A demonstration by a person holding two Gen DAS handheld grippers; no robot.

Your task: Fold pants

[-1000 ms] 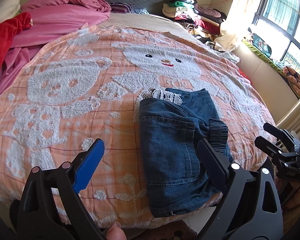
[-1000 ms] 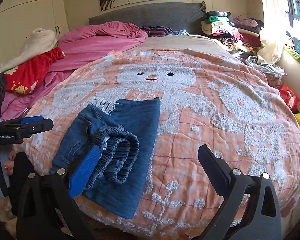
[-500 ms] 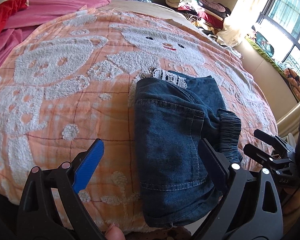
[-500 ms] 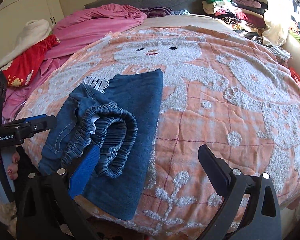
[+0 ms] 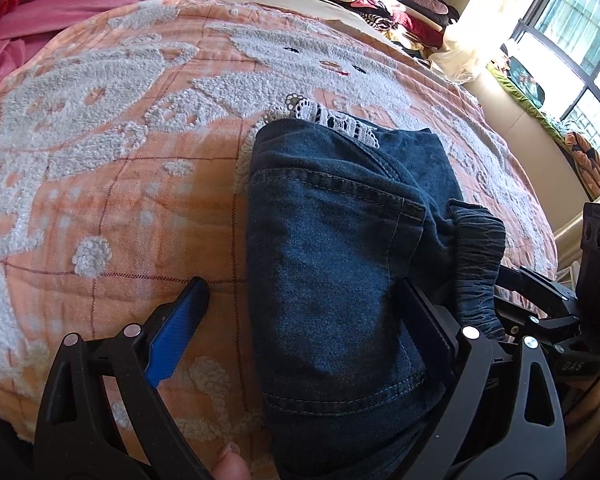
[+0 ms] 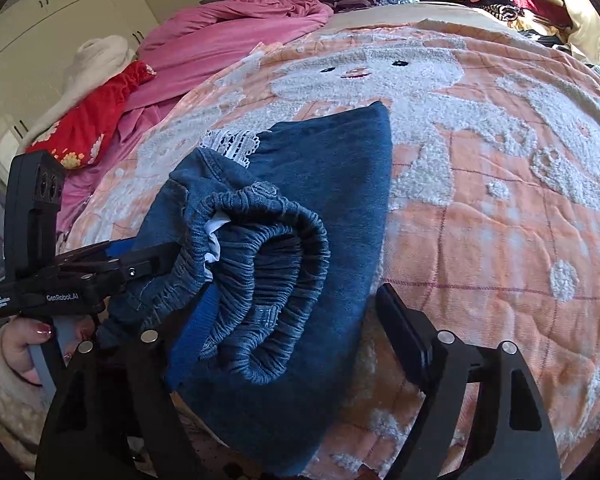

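Observation:
Dark blue denim pants [image 5: 332, 264] lie folded in a compact bundle near the bed's front edge, with white lace trim [image 5: 332, 120] at the far end and the gathered elastic waistband [image 6: 268, 280] bunched on top. My left gripper [image 5: 304, 312] is open and straddles the bundle's left half, low over it. My right gripper [image 6: 296, 320] is open around the waistband side of the pants [image 6: 332, 184]. Each gripper shows in the other's view, close at the bundle's near end.
The pants rest on an orange blanket [image 5: 100, 184] with white bear patterns. Pink bedding [image 6: 228, 28] and a red garment [image 6: 96, 120] lie at the back left. A pile of clothes [image 5: 384, 4] sits by the headboard, with a window [image 5: 572, 32] at the right.
Both grippers have moved forward and down onto the pants, from hovering near the bed's edge to straddling the bundle. Both stay open. The pants have not visibly shifted.

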